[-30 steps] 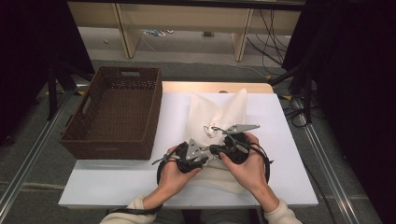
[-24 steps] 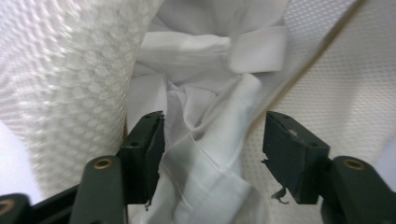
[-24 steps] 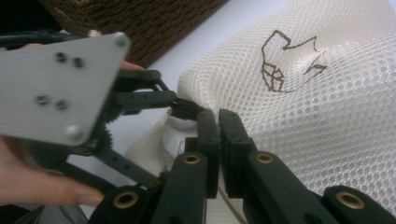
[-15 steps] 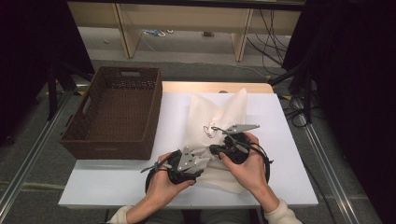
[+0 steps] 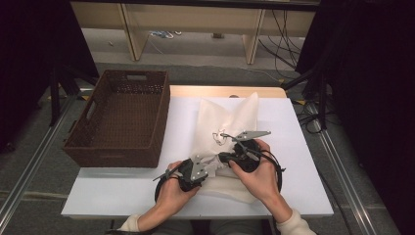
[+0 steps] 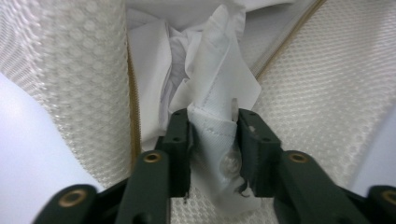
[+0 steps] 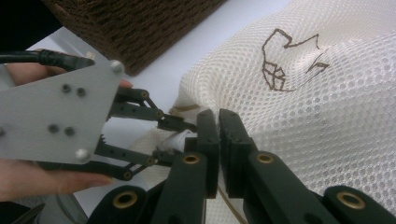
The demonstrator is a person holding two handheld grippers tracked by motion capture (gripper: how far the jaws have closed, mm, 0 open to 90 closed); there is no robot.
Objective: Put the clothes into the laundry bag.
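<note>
Working area: a white table (image 5: 122,196) seen from the high view, with both of the person's hands meeting near its front edge
Mesh bag: a cream mesh laundry bag (image 5: 227,117) lies on the table right of the basket, its far corners pointing away from the person; a dark line drawing is stitched on its face (image 7: 285,58)
Bag opening: in the left gripper view the zip edge (image 6: 134,107) runs between two mesh panels, parted so the inside shows
White cloth: a folded white garment (image 6: 212,93) with a stitched hem and a clear button sits in that opening, sticking out toward the camera
Left gripper: the left gripper (image 5: 208,165) has its jaws pressed on either side of the white cloth's hemmed fold; they have just been closing, and the cloth is pinched between the pads (image 6: 180,135)
Right gripper: the right gripper (image 7: 218,122) has its jaws brought together with hardly any gap, pinching the mesh at the edge of the bag beside the opening
Two grippers: just beside each other at the near end of the bag; the right gripper view shows the left one's grey plate (image 7: 56,112) and linkage close by
Basket: a dark brown wicker basket (image 5: 78,142) stands at the table's left side, apart from the bag
Floor: cables (image 5: 288,29) trail beyond the table's far edge
</note>
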